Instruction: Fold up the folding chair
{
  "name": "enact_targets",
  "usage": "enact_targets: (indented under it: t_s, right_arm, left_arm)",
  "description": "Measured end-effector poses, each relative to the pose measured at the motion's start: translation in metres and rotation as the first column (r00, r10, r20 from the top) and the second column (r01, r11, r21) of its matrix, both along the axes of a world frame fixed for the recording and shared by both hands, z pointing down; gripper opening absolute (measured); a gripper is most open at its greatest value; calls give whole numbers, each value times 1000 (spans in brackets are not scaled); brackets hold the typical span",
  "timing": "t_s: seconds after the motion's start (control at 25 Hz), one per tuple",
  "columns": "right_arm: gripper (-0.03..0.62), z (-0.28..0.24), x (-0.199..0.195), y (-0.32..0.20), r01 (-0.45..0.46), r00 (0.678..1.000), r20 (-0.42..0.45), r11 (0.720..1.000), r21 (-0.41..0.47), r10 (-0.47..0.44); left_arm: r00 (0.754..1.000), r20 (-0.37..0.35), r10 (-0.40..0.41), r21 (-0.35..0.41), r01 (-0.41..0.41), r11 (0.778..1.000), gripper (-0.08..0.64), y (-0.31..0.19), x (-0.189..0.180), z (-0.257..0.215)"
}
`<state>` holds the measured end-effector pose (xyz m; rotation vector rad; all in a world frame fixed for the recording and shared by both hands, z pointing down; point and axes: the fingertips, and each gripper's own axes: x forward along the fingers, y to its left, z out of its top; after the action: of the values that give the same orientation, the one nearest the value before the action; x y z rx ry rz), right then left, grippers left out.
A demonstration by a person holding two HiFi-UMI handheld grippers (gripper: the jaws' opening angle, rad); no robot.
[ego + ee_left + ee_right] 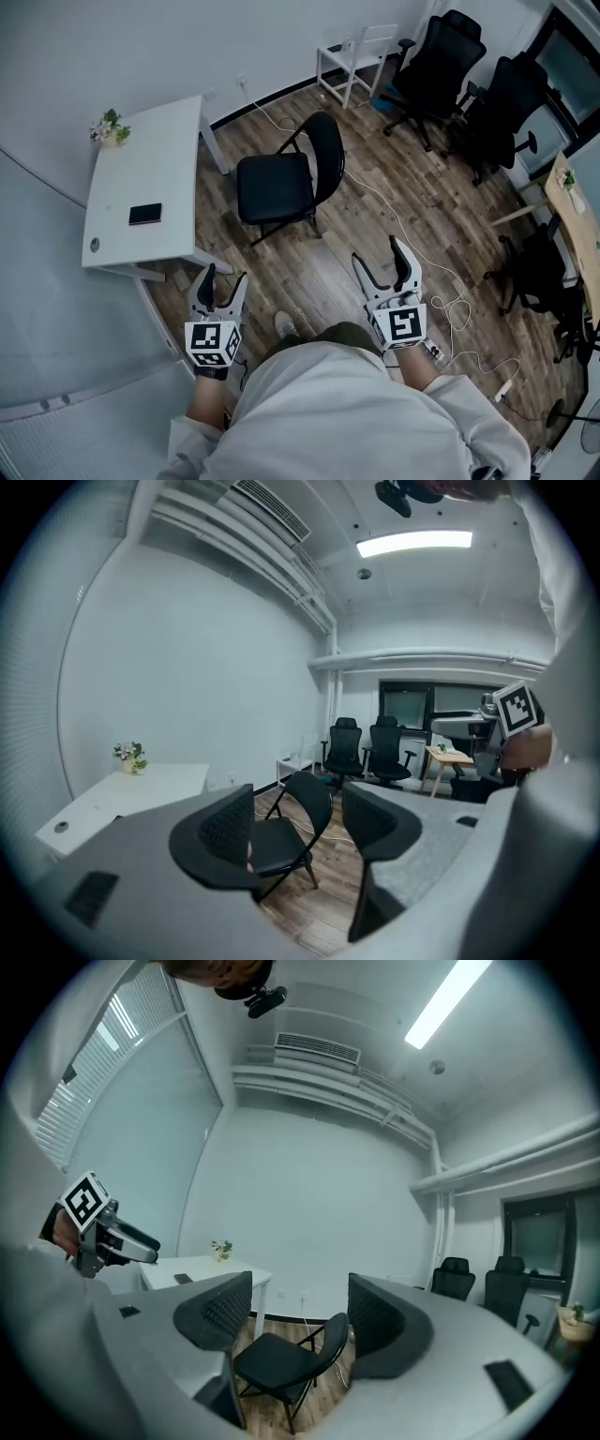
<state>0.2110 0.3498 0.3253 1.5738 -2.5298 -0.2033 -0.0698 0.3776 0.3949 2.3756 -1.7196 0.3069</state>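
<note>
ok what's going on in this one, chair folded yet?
Not yet. A person holds the left gripper and the right gripper out in front, both with fingers apart and nothing between them. The black folding chair stands open on the wood floor ahead of them, beside the white table. Neither gripper touches it, so the folding has not started.

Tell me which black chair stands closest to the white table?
The folding chair, right beside the white table. It has thin metal legs; the two office chairs stand far off across the room.
</note>
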Motion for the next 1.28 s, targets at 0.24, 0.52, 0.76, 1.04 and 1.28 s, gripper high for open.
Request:
enact_targets:
  t_s: [0.24,0.52,0.76,1.04,1.28]
  right_arm:
    - [331,-5,-5,-45,-41,999,-20,999,4,41]
    - [331,22,4,-125,-74,997,-11,997,-28,74]
    - [330,47,21,-228,-78,997,8,995,-68,78]
    - [325,80,34,-364,-66,998,10,990,-125,68]
    - [327,129,29,-468,-37,999,-8,973,-227,36]
  left_arm:
    - [1000,-15,12,-40,-13,999,298,-48,-17,13]
    - [1000,0,7,-93,-7,996,298,-118,-26,41]
    - [999,15,-37,-159,39,986,298,-206,-26,65]
    - [997,8,-72,-280,71,957,299,-319,-21,119]
    - [997,6,-76,-411,72,909,302,-394,-28,189]
